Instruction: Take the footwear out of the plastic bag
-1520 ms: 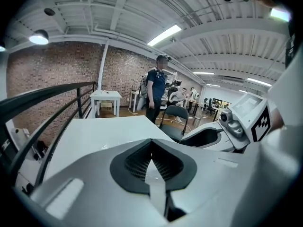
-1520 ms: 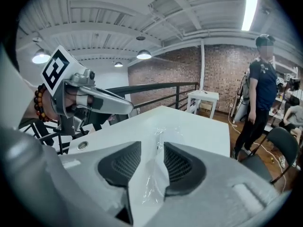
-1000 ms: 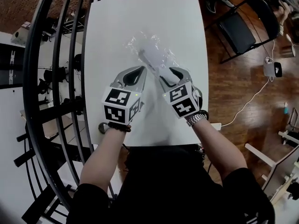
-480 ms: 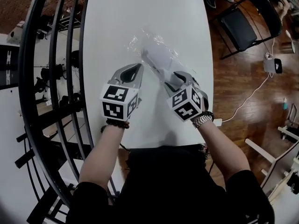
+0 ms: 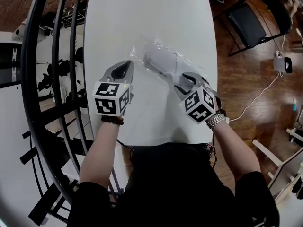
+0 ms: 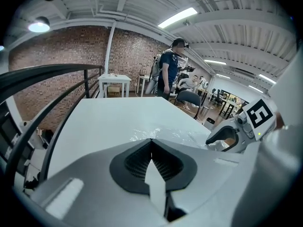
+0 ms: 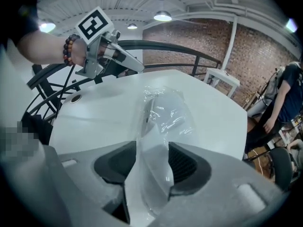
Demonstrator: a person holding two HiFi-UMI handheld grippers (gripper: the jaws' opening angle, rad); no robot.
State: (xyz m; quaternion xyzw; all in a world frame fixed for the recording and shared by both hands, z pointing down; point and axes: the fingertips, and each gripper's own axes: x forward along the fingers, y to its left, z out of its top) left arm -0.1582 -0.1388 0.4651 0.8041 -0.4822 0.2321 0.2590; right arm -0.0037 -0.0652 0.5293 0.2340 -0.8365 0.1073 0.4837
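Head view: white surface (image 5: 142, 13), clear plastic bag (image 5: 138, 49) near its middle, white footwear (image 5: 160, 60) inside. Left gripper (image 5: 127, 64) sits just beside the bag's left edge; right gripper (image 5: 185, 78) is at the near end.

Left gripper view: fingers closed tip to tip, with crinkled film just beyond them. Whether they pinch it, I cannot tell.

Right gripper view: only here the grip shows. The fingers have just been opening, yet both pads press the film-wrapped footwear between them.
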